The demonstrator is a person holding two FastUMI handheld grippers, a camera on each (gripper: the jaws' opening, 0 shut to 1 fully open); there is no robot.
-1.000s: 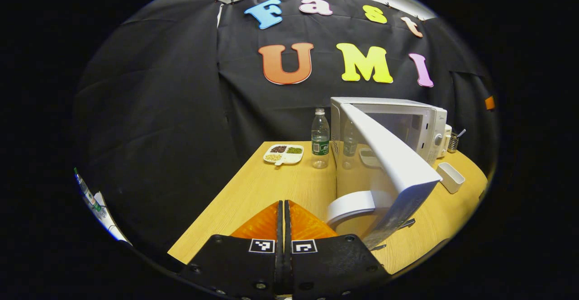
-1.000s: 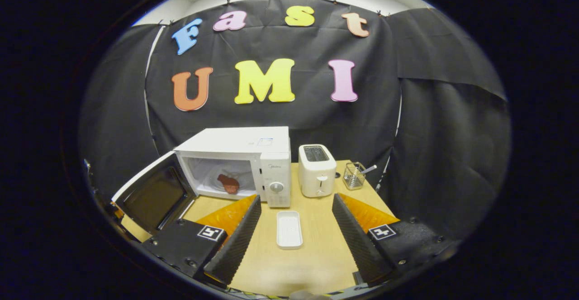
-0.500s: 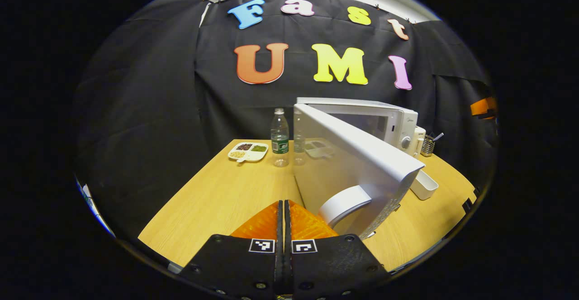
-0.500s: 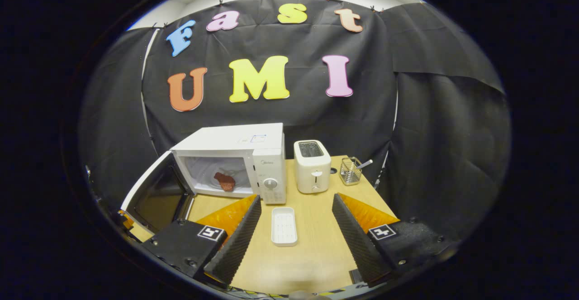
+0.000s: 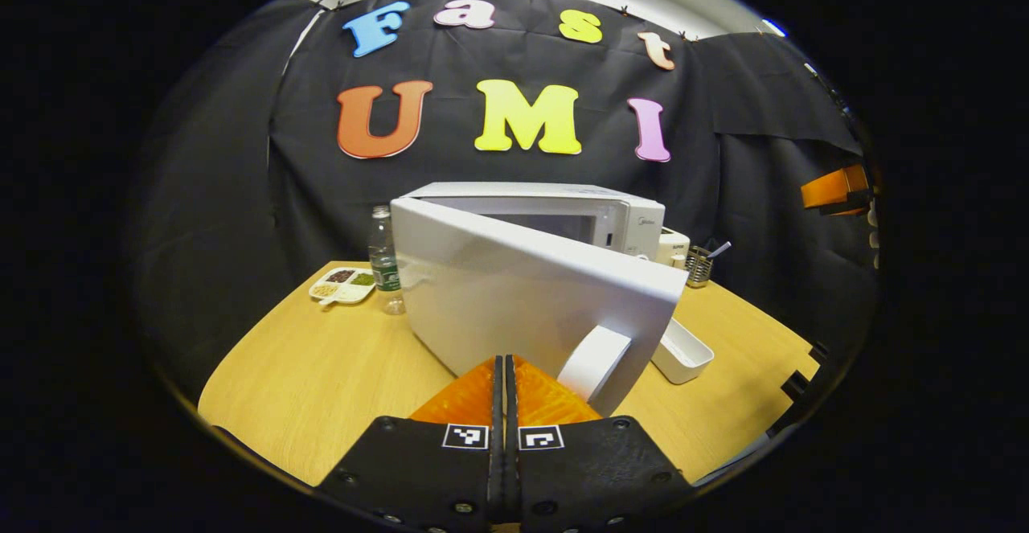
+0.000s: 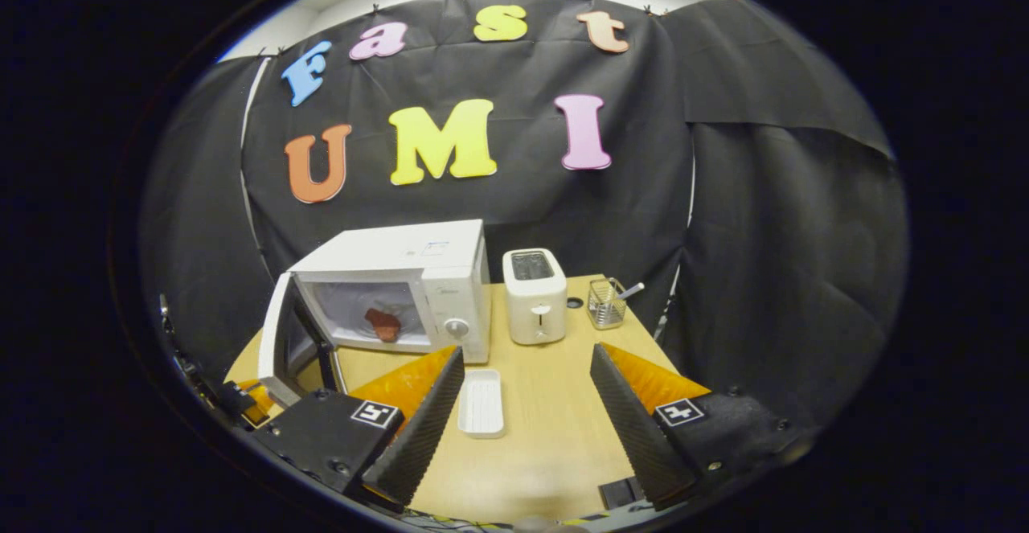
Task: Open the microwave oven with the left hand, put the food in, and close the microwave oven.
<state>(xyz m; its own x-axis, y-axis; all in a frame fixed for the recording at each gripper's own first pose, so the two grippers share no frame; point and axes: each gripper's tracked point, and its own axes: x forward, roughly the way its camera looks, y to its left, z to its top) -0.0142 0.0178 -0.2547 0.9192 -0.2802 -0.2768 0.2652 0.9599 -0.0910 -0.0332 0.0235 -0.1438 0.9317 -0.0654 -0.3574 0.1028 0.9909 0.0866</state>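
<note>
- Running both tools from my remote station, I log the table (image 6: 555, 444) first: a wood-grain top set against the booth wall.
- I see the microwave oven (image 6: 402, 252) at the back left of the table in the right gripper view, body white, cavity exposed.
- Its door (image 5: 522, 300) stands partly open, hinged at the left, with its outer face turned toward the left tool and its curved handle (image 5: 595, 360) at the free edge.
- I note the toaster (image 6: 534, 296) just right of the oven, and a wire utensil holder (image 6: 604, 304) right of that.
- I note a water bottle (image 5: 385, 260) left of the oven, with a divided snack plate (image 5: 342, 284) beside it.
- A white empty tray (image 6: 481, 403) lies on the table in front of the oven's control panel.
- The food (image 6: 383, 324), a reddish-brown piece, sits inside the oven cavity.
- Left tool (image 5: 505, 376): fingers clenched together with nothing between them, tips just beside the door handle; I cannot tell whether they touch it.
- Right tool (image 6: 526, 388): released, fingers spread wide above the table, grasping nothing.
</note>
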